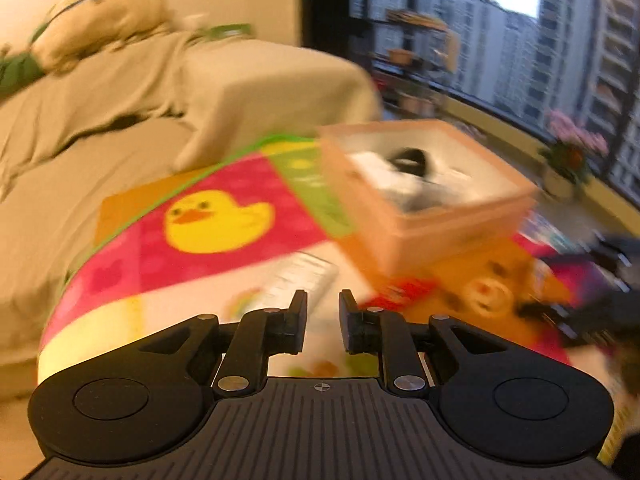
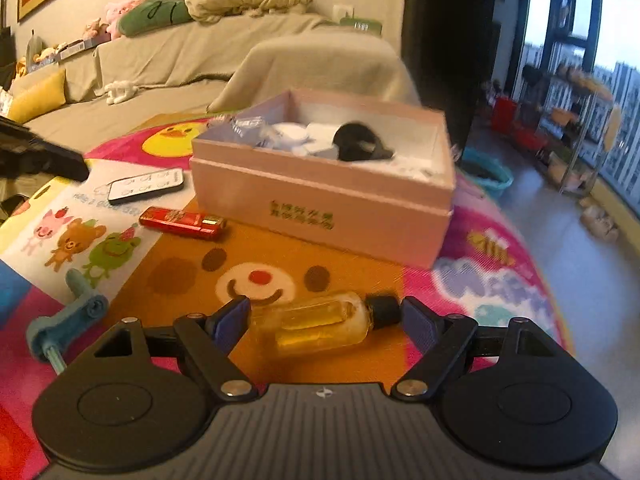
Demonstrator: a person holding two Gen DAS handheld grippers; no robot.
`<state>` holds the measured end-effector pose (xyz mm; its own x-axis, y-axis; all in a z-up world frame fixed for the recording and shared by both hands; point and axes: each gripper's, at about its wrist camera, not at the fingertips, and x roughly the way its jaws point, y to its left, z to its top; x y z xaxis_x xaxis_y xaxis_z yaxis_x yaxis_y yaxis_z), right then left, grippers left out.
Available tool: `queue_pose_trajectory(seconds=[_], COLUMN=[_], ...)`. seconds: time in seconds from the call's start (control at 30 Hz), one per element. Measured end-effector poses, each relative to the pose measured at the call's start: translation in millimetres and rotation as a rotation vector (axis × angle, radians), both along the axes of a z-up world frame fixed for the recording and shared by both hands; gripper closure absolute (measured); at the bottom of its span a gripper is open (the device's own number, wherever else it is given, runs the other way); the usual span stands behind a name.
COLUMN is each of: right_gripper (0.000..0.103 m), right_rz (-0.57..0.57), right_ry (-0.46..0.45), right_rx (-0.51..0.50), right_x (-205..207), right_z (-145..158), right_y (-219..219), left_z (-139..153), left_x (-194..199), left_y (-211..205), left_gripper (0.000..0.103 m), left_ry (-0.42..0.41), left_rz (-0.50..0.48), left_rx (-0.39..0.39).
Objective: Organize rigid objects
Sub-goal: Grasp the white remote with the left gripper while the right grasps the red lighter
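Right gripper point(image 2: 324, 320) is low over the tabletop point(image 2: 500, 280), jaws spread wide with the bottle point(image 2: 320, 322) lying on its side between them. Bottle is clear with yellow liquid, black cap toward the right jaw. Pads sit just off each end; contact can't be confirmed, so I read this as framing the bottle lengthwise, not yet gripping.

Left gripper point(image 1: 323, 304) is up off the tabletop, jaws nearly closed with only a narrow gap, nothing between them. Its view is heavily blurred.

Pink box point(image 2: 320, 208) stands open behind the bottle, mid-tabletop, already holding a black round item point(image 2: 360, 142) and some white pieces point(image 2: 294, 134). Still loose on the tabletop: red lighter point(image 2: 182, 222) just left of the box front, remote point(image 2: 146, 186) behind it, blue clamp point(image 2: 66, 320) at near left.

Step in hand, as I judge it: picking up the bottle to put it in the box. Task looks partly done, several items left out.

Next move calls for closing the right jaws on the bottle. An end-to-end grip on a round, smooth bottle could slip or pop it out; cap end gives a small contact face. Then lift clear over the box's front wall and release in the free right side.
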<state>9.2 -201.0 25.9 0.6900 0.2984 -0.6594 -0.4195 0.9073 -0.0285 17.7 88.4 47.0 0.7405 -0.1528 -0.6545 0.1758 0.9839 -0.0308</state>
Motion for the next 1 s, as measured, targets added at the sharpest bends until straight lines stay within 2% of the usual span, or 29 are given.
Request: queue_pose_trajectory(seconds=[0.13, 0.23, 0.33, 0.43, 0.53, 0.6, 0.77, 0.83, 0.9, 0.97, 1.0], right_gripper=[0.018, 0.018, 0.016, 0.016, 0.016, 0.016, 0.016, 0.014, 0.014, 0.021, 0.021], right_rz=[0.017, 0.044, 0.080, 0.114, 0.143, 0.146, 0.062, 0.057, 0.052, 0.059, 0.071], right_ry=[0.009, -0.030, -0.083, -0.097, -0.064, -0.021, 0.124, 0.128, 0.095, 0.096, 0.096], right_rx=[0.007, 0.014, -0.008, 0.005, 0.024, 0.044, 0.023, -0.001, -0.017, -0.008, -0.010], right_x=[-4.9, -15.7, -25.5, -25.4, -12.3, 1.2, 37.3, 41.6, 40.3, 39.5, 38.9], right_z=[1.4, 13.6, 26.2, 36.1, 40.1, 34.9, 7.8, -0.2, -2.8, -1.5, -0.1], right_y=[1.0, 2.4, 15.4, 33.3, 59.1, 78.2, 119.0, 131.1, 137.9, 138.5, 137.5], left_z=[-21.3, -34.8, -39.0, -41.2, -46.0, -46.8, -43.9, -44.1, -43.7, -43.0, -43.3], left_x=[44.4, 65.0, 70.0, 64.0, 54.4, 46.0, 20.9, 14.8, 12.1, 10.6, 11.0], left_y=[28.0, 30.8, 21.3, 17.0, 15.3, 17.4, 27.5, 30.4, 29.8, 27.7, 26.6], left_gripper=[0.083, 0.082, 0.080, 0.080, 0.078, 0.076, 0.076, 0.076, 0.076, 0.076, 0.076], left_ry=[0.050, 0.098, 0.100, 0.126, 0.124, 0.111, 0.079, 0.086, 0.091, 0.094, 0.097], left_rz=[0.013, -0.022, -0.090, -0.159, -0.185, -0.163, -0.072, -0.057, -0.056, -0.062, -0.065], left_rx=[-0.081, -0.050, -0.030, -0.100, -0.142, -0.136, -0.074, -0.089, -0.092, -0.098, -0.107])
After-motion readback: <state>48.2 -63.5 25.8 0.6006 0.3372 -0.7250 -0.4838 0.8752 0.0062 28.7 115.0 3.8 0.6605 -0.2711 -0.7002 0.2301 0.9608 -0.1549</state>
